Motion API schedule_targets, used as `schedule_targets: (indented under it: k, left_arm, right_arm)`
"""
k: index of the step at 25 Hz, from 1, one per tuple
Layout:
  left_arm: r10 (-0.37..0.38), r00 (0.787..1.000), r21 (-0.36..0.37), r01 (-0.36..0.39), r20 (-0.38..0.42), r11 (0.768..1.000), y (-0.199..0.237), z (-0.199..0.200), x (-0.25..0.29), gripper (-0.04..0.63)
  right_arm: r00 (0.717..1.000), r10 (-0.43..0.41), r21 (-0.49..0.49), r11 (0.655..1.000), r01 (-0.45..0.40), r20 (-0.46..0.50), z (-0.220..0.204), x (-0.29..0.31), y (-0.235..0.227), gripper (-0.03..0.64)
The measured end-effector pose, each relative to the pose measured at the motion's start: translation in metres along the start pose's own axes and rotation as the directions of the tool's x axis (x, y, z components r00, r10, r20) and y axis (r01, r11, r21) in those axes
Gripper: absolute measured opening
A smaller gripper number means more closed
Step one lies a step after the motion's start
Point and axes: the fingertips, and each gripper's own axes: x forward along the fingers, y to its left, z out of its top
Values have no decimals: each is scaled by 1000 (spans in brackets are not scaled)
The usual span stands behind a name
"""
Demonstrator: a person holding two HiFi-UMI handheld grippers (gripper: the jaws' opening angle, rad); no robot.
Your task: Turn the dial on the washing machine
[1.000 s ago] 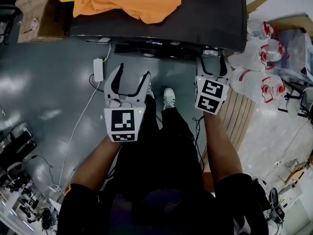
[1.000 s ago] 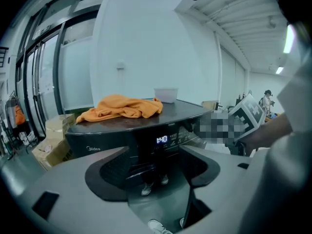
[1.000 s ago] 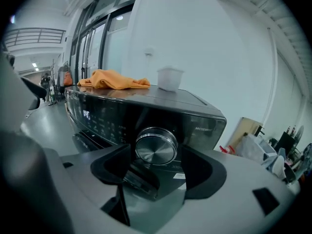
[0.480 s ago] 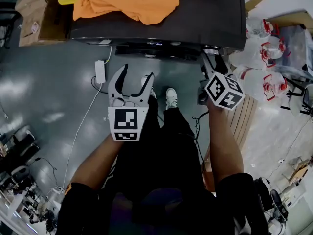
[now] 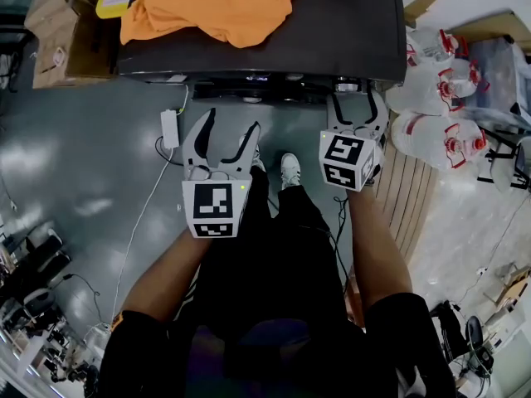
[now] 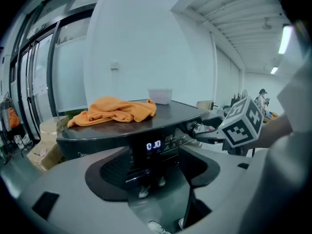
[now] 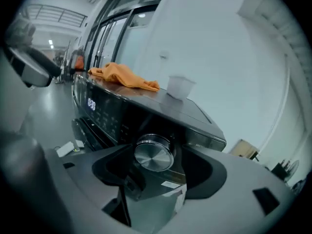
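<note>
Rigid and probably slick, the dial at the washing machine's 3 o'clock end sat untouched between the right gripper's opening fingers, best pinched across its rim; the left gripper gaped empty.

The washing machine is a dark, glossy black unit with a flat top, running across the upper part of the head view with its front towards the lower edge of the frame. Its dial is a round knob with a brushed-metal face and a bright chrome rim, standing out from the right-hand end of the control panel and sitting just below the centre of the right gripper view. Further left on that panel a small display glows with pale digits, possibly "0:10", though they are too blurred to read for certain.
</note>
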Motion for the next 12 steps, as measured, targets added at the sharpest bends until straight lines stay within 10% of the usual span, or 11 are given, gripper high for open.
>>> schedule_targets:
  k: [12]
  left_arm:
    - [4, 1000, 2, -4, 14, 1000, -3, 10, 3, 301]
  right_arm:
    - [1000, 22, 74, 997, -22, -3, -3, 2, 2, 281]
